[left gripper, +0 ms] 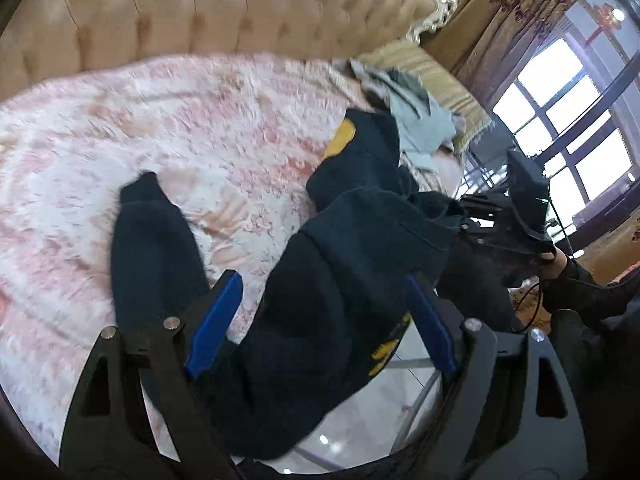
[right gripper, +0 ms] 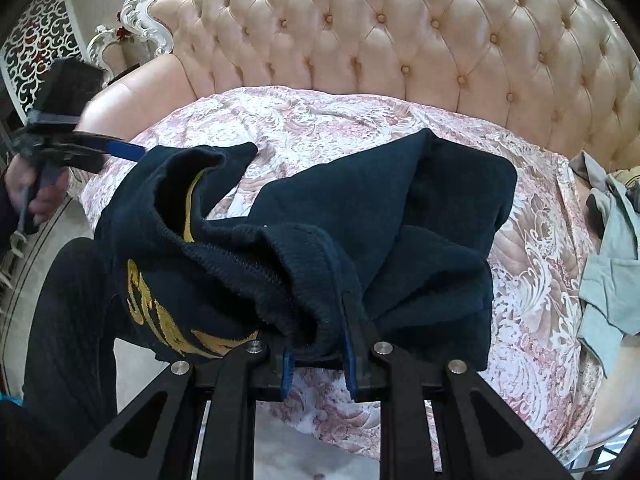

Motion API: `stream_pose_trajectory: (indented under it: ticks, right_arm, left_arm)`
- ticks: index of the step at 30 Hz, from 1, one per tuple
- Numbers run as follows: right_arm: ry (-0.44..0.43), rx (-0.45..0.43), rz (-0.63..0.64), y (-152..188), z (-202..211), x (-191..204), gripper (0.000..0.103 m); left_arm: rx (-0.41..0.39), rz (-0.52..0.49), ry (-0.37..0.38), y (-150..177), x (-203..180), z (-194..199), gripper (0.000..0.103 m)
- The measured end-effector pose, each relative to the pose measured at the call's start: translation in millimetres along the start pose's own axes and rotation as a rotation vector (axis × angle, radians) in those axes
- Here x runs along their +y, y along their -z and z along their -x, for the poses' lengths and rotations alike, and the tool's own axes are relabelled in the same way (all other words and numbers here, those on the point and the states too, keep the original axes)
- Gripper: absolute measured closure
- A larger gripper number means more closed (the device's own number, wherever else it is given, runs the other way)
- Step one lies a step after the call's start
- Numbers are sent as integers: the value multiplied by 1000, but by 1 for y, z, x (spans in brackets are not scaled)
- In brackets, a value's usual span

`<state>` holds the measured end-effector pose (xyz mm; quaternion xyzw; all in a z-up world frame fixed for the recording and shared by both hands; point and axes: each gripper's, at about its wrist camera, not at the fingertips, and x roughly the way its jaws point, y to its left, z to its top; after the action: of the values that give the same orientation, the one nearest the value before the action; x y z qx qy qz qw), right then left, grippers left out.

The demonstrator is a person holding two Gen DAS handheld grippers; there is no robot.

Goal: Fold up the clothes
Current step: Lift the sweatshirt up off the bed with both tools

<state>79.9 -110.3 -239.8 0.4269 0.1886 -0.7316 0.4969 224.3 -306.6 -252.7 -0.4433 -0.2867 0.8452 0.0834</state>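
Observation:
A navy knit sweater (left gripper: 340,280) with yellow lettering hangs partly off the front edge of a pink floral cover (left gripper: 120,140). One sleeve (left gripper: 152,248) trails to the left on the cover. My left gripper (left gripper: 320,320) is open, its blue pads (left gripper: 216,320) wide apart with the sweater's body draped between them. In the right wrist view the sweater (right gripper: 380,208) lies bunched, and my right gripper (right gripper: 318,370) is shut on its ribbed hem. The right gripper (left gripper: 480,216) also shows at the sweater's far corner, and the left gripper (right gripper: 80,148) shows at the left edge.
A tufted beige backrest (right gripper: 400,40) stands behind the cover. Grey-blue clothes (right gripper: 612,272) are piled at the right end, by a gold cushion (left gripper: 432,76). A person's dark trouser leg (right gripper: 68,320) stands over tiled floor at the front. Windows (left gripper: 560,100) and curtains are to the right.

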Motion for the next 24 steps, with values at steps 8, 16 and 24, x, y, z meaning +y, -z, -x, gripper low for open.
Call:
stream_pose_trajectory:
  ticks: [8,16,24]
  right_arm:
    - [-37,-26,8,4,6,-1,82]
    - [-99,-100,48,12,8,-3,61]
    - [-137,-164,174,-13,-6,-5,55]
  left_arm:
    - [118,35,141,17,-8,-26,81]
    - [-30,-26,-184,48,-65,24,87]
    - [-85,-105,-468,49,-104,25,87]
